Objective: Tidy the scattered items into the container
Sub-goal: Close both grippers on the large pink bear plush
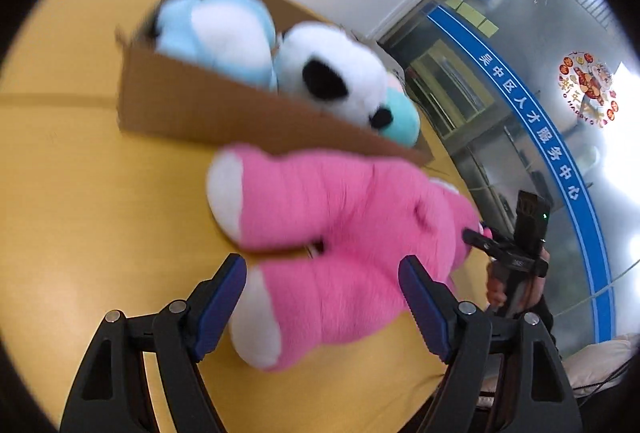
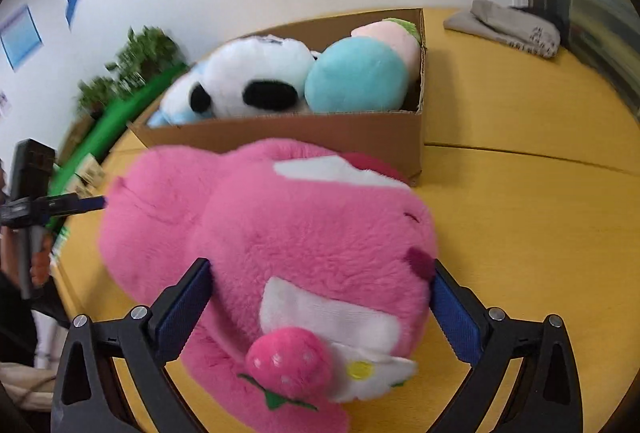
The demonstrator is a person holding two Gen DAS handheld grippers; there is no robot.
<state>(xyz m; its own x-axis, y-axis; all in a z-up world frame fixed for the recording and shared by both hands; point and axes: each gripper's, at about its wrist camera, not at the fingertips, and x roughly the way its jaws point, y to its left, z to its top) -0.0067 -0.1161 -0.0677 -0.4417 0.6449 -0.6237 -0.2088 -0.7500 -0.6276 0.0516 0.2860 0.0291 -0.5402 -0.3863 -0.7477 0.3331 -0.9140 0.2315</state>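
A big pink plush toy (image 1: 340,233) with white paws hangs in front of a cardboard box (image 1: 192,105) on the yellow table. My left gripper (image 1: 324,297) holds its leg between the blue pads. My right gripper (image 2: 320,301) is shut on the plush's head (image 2: 304,233), near its strawberry and flower trim. The box (image 2: 320,137) holds a black-and-white plush (image 2: 248,81), a light blue plush (image 1: 208,29) and a teal ball plush (image 2: 356,73). The other gripper shows at the right edge of the left wrist view (image 1: 516,249).
A folded grey cloth (image 2: 508,27) lies on the table (image 2: 520,233) at the back right. Green plants (image 2: 128,73) stand left of the table by the white wall. A glass partition with a blue band (image 1: 540,137) is on the right.
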